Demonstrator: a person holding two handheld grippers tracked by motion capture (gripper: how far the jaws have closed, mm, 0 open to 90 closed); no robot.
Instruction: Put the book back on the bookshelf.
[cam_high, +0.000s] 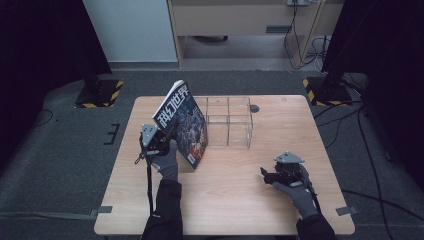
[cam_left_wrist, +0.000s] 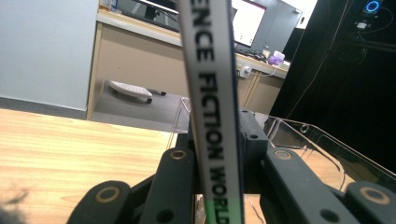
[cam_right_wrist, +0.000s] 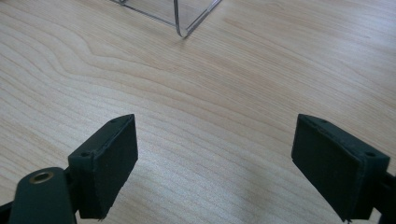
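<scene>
1. The left tongs (cam_high: 167, 135) were seen clamped on the spine of a magazine (cam_high: 181, 122), held upright and tilted over the counter (cam_high: 225, 195), just left of a clear acrylic organizer (cam_high: 229, 121).
2. In the left gripper view the spine (cam_left_wrist: 212, 116) was pinched between the two black jaws, with no gap visible at the pads.
3. The right tongs (cam_high: 265, 175) were noted resting low on the counter, well apart from the magazine, jaws spread wide and holding nothing; bare wood showed between them in the right gripper view.
4. Whether the magazine's lower corner touched the counter could not be told.
5. Risk judged: the grip was taken on a thin edge only, so the heavy pages could swing or fan open and twist the magazine out of the jaws.
6. Risk judged: the magazine's far edge stood near the organizer's wall; a careless approach could knock or shove the light organizer.
7. Risk judged: with the right tongs idle, no support was available if slipping began.
</scene>
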